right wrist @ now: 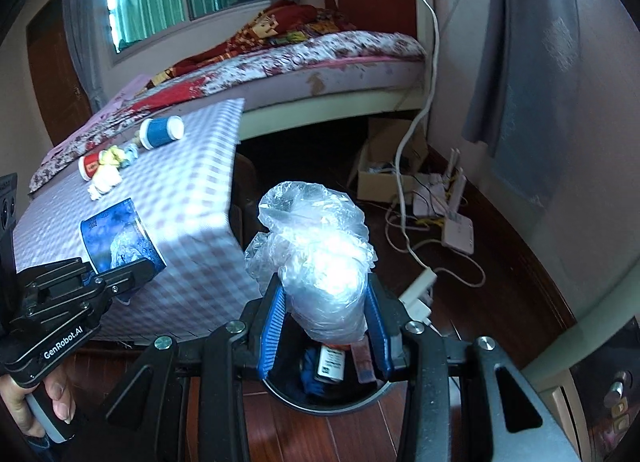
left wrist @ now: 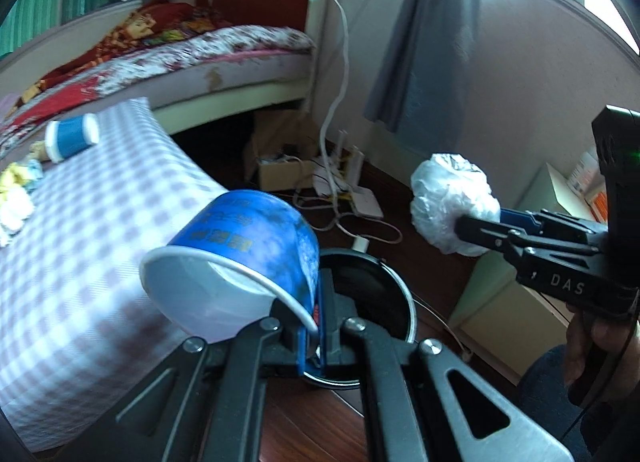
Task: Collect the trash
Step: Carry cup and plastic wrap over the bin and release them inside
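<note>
Both tongs hover above the bin (right wrist: 320, 402) for dropping: left tongs (left wrist: 314, 336) pinch a cup (left wrist: 240, 258) rim, right tongs (right wrist: 326, 326) squeeze a crumpled bag (right wrist: 316, 258).

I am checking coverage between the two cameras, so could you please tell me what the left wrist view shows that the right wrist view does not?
Only the left wrist view shows the white inside of the blue paper bowl that the left tongs pinch by the rim. Only the right wrist view shows trash already lying in the bin and a small red cup on the checkered table. Both show the crumpled plastic bag in the right tongs, the bed and the bin.
</note>
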